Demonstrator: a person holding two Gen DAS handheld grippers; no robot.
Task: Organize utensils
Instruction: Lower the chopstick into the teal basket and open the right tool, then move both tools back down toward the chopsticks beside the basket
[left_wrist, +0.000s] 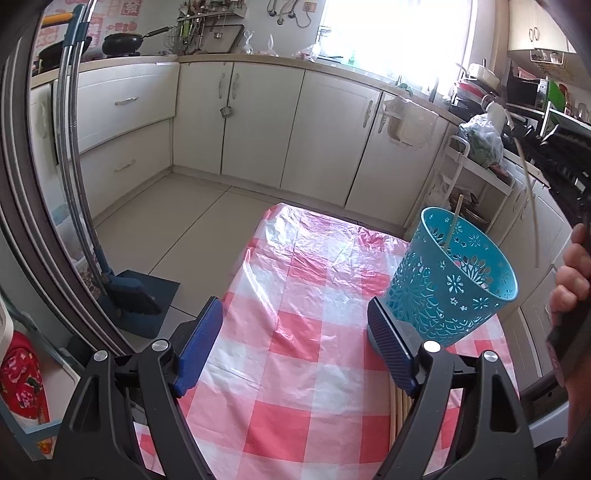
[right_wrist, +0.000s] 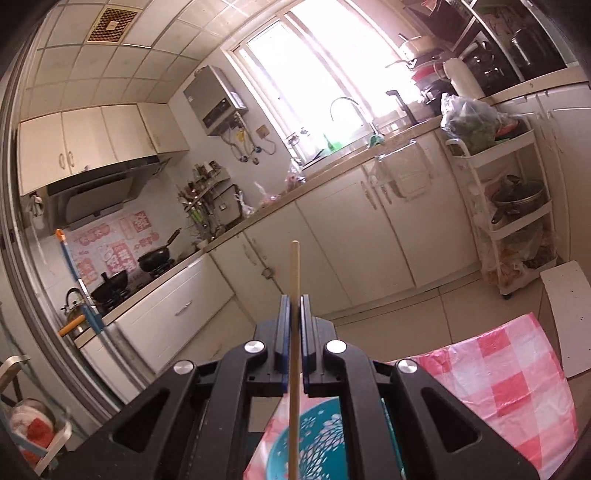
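Observation:
A teal perforated basket (left_wrist: 450, 280) stands on the pink checked tablecloth (left_wrist: 295, 369), with one wooden chopstick (left_wrist: 452, 225) upright inside it. My left gripper (left_wrist: 294, 302) hangs open over the cloth, its right finger (left_wrist: 391, 347) just left of the basket and nothing between the pads. Several chopsticks (left_wrist: 400, 410) lie on the cloth under that finger. My right gripper (right_wrist: 294, 299) is shut on a single chopstick (right_wrist: 294, 273), held above the basket (right_wrist: 317, 443). In the left wrist view the right gripper (left_wrist: 565, 166) and its chopstick (left_wrist: 530, 206) sit high at the right, gripped by a hand (left_wrist: 570, 273).
A broom and dustpan (left_wrist: 129, 291) lean at the left of the table. Cream kitchen cabinets (left_wrist: 332, 129) line the far side across open floor. A white shelf cart (right_wrist: 517, 221) with pots stands at the right, with a white seat (right_wrist: 569, 314) near the table's far corner.

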